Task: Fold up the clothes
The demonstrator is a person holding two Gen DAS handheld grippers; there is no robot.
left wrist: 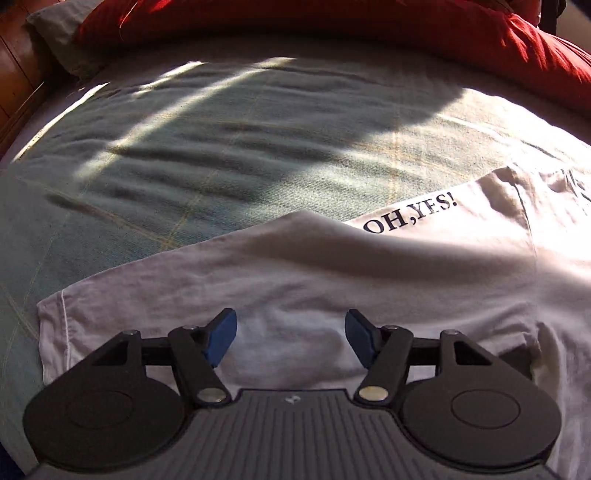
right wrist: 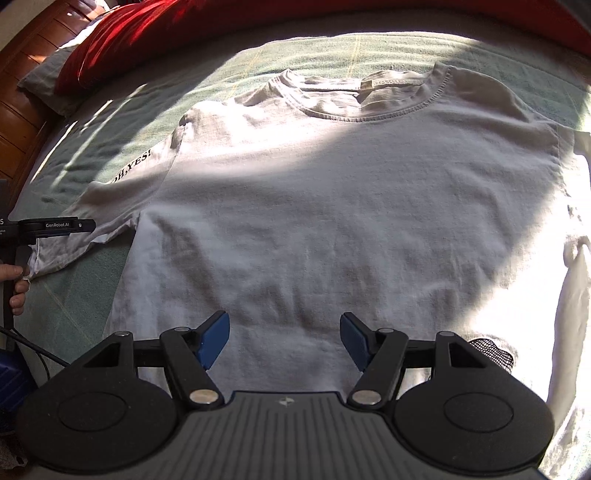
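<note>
A white T-shirt [right wrist: 332, 206] lies spread flat on a green bedspread [right wrist: 110, 147], collar [right wrist: 369, 99] at the far side. Its left sleeve [left wrist: 295, 266] carries black lettering "OH,YES!" [left wrist: 410, 216]. My left gripper [left wrist: 291, 338] is open, its blue pads low over the sleeve near the cuff; it also shows in the right wrist view [right wrist: 55, 225] at the sleeve's end. My right gripper [right wrist: 284, 339] is open and empty over the shirt's lower body near the hem.
A red pillow or duvet [left wrist: 332, 22] lies along the far side of the bed, with a grey pillow [left wrist: 55, 33] at its left. A wooden bed frame [right wrist: 22, 92] runs along the left. A dark mesh item [right wrist: 495, 350] pokes out at the right.
</note>
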